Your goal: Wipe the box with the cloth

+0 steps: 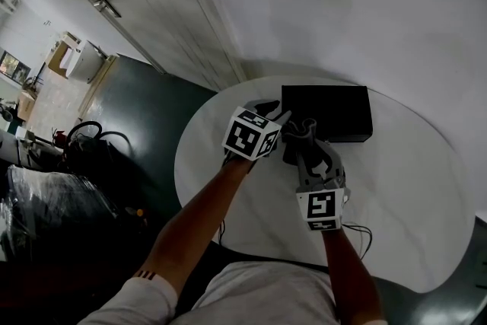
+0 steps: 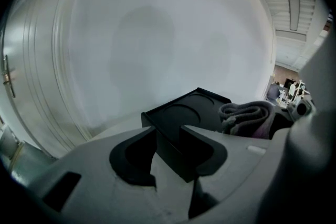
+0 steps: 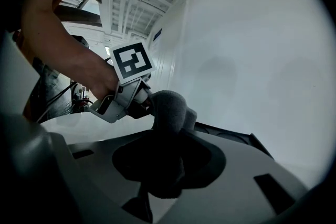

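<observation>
The black box (image 1: 327,112) lies flat on the far side of the round white table (image 1: 403,194). It looks rigid and light, likely to slide unless braced at its near corner. The soft grey cloth (image 3: 170,110), just beside the box, is pinched in the right gripper (image 3: 167,165). The left gripper (image 2: 168,152) gapes around that corner without pressing. Only its view shows the lid's round recess.

The box (image 1: 326,112) looks like matt black plastic, smooth on top. The cloth (image 3: 169,110) is grey, soft, fuzzy fabric. The table (image 1: 411,194) is white, smooth and faintly glossy.
</observation>
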A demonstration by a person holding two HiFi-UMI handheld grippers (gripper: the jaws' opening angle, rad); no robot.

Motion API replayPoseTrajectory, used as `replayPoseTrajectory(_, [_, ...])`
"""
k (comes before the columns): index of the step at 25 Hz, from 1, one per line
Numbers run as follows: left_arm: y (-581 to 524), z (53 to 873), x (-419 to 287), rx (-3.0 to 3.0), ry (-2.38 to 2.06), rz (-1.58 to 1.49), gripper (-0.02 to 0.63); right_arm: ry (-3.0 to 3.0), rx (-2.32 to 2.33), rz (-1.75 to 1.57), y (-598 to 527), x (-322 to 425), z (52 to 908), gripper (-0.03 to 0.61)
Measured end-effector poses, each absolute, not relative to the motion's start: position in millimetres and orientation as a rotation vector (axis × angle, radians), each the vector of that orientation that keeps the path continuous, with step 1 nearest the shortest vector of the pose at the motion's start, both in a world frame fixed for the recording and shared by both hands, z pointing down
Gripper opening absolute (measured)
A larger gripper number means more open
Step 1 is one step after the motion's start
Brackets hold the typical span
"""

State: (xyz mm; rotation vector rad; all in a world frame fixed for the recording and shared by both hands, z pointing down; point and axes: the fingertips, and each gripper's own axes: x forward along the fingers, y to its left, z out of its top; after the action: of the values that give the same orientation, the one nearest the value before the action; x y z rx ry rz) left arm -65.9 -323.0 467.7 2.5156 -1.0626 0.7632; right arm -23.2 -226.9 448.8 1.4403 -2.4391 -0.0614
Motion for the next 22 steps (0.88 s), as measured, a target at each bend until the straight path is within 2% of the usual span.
replayPoseTrajectory(22, [-325,476,-62,2.507,-1.053,0.761,0.129,-2.279,1.383,-0.322,-231,-35,481,0.104])
